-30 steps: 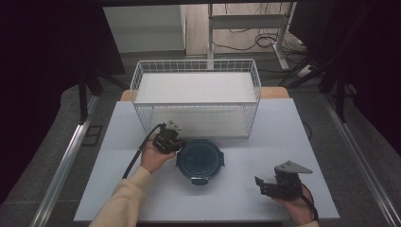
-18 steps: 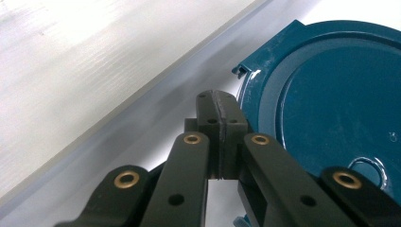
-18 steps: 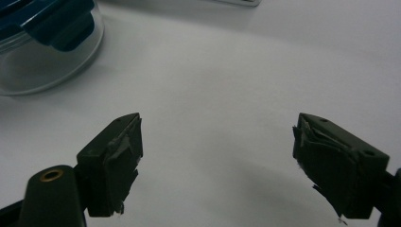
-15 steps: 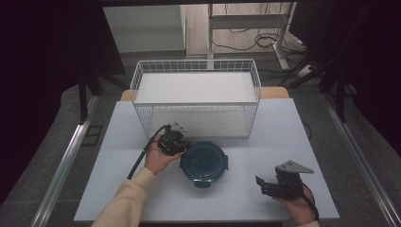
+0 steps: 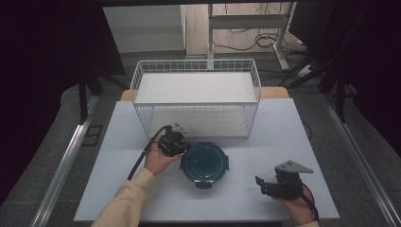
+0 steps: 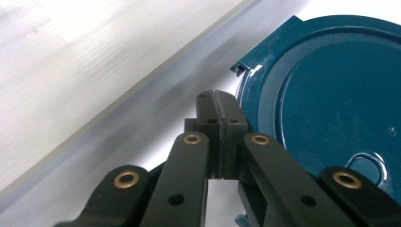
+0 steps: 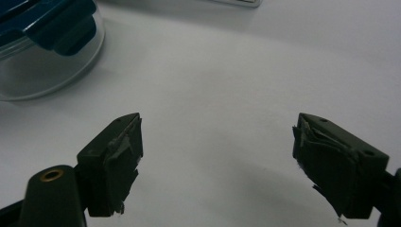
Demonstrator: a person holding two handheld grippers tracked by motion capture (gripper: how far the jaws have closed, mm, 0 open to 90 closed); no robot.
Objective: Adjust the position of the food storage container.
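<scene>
The left gripper (image 5: 176, 141) is resting low over the white surface (image 5: 118, 142), held in the person's left hand (image 5: 159, 161), with its jaws pressed together and nothing between them; the left gripper view is showing the two black pads meeting along a thin seam. Just to the right of those closed jaws a round container with a dark teal lid (image 5: 204, 163) is sitting on the surface, and in the left gripper view the lid (image 6: 331, 94) is lying right beside the jaw tips, one of its latch tabs jutting out ahead of them. Whether the jaws are touching the lid's rim is not clear.

Beyond the left jaws, a white wire basket (image 5: 196, 101) is standing on the far part of the surface, lined with a pale sheet on its floor.

The right gripper (image 5: 272, 187) is sitting near the front right of the surface in the person's right hand (image 5: 298, 208), a grey three-cornered plate on its top. Its jaws are spread wide apart and holding nothing; in the right gripper view bare white surface (image 7: 227, 118) is lying between them. Ahead and to the left of these open jaws, well apart from them, the container's clear wall and teal lid edge (image 7: 42, 42) are showing at the top corner of that view.
</scene>
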